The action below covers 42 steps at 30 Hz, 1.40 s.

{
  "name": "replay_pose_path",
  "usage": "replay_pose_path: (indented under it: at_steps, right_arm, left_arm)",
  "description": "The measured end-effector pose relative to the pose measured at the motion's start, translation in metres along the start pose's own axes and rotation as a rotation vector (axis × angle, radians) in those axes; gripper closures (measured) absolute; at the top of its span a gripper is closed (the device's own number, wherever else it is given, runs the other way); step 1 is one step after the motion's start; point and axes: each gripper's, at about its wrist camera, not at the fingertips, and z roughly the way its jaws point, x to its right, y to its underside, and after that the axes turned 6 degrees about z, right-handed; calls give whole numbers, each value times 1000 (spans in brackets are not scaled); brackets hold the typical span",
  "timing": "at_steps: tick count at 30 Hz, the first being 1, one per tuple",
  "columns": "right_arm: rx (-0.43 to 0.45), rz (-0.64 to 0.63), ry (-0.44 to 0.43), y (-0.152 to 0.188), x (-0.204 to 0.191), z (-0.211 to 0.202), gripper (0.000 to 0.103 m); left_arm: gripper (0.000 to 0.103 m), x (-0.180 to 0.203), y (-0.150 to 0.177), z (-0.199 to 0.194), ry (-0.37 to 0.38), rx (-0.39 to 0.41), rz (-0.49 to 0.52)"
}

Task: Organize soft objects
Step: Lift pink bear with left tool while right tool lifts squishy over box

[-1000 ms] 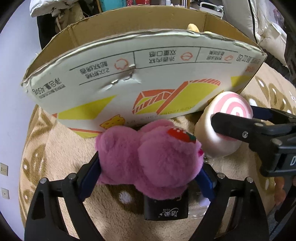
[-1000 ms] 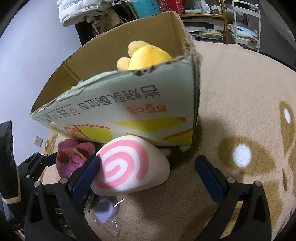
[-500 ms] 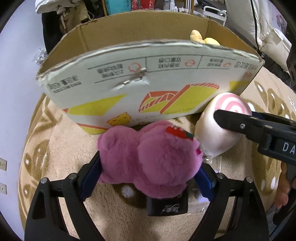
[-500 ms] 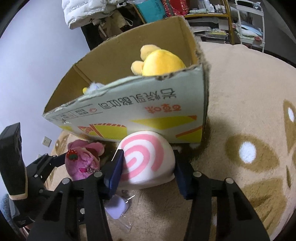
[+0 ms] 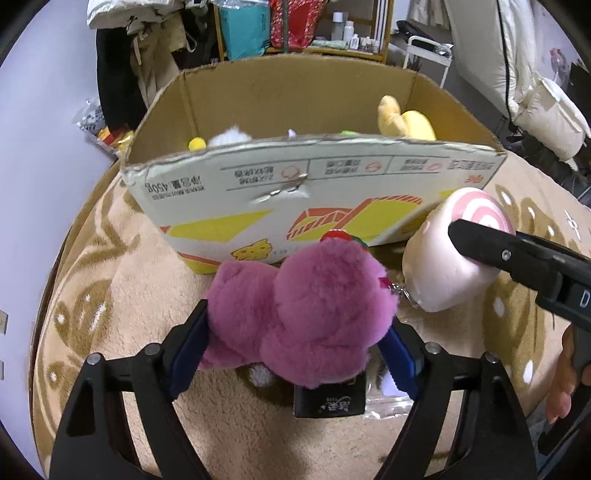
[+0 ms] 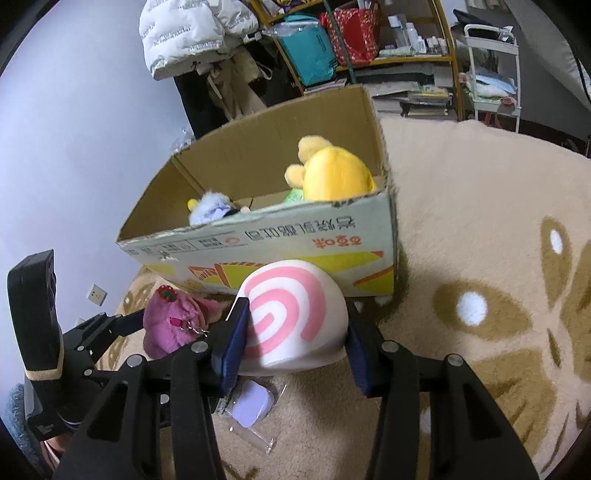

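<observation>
My left gripper (image 5: 291, 354) is shut on a fuzzy pink plush (image 5: 306, 306) with a strawberry on top, held above the rug in front of the cardboard box (image 5: 317, 184). My right gripper (image 6: 291, 347) is shut on a white plush with a pink swirl (image 6: 295, 317), lifted beside the box's near right corner. The swirl plush also shows in the left wrist view (image 5: 454, 258), the pink plush in the right wrist view (image 6: 173, 321). Inside the box (image 6: 280, 240) lie a yellow plush (image 6: 336, 170) and a pale blue plush (image 6: 210, 210).
A beige rug with brown and white marks (image 6: 480, 258) covers the floor. A black tag (image 5: 328, 402) and a clear packet with a lilac item (image 6: 251, 406) lie under the grippers. Cluttered shelves (image 6: 369, 48) and hanging coats (image 6: 195, 33) stand behind the box.
My right gripper closed on the swirl plush and lifted it. Both grippers rose with their plushes, so the inside of the box now shows.
</observation>
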Motion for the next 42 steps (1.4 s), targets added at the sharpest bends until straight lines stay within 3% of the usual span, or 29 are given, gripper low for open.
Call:
replay_pose_path:
  at_steps: [9,15,26,42]
  right_arm:
    - [46,-10,-54,1,-10,-27,52]
    - [130,-41,-42,-3,-22,-50,52]
    - [334,-131,41,-10,-42,-95,52]
    - [479,-203,79,-15,-64,-133,56]
  left_arm:
    - [24,10,6,-20,8,58,13]
    - [24,-2,4,-36,-12,126,-37]
    - [23,4,9,-98,-111,342,-21]
    - [23,7,5,-137,-173,476,-8]
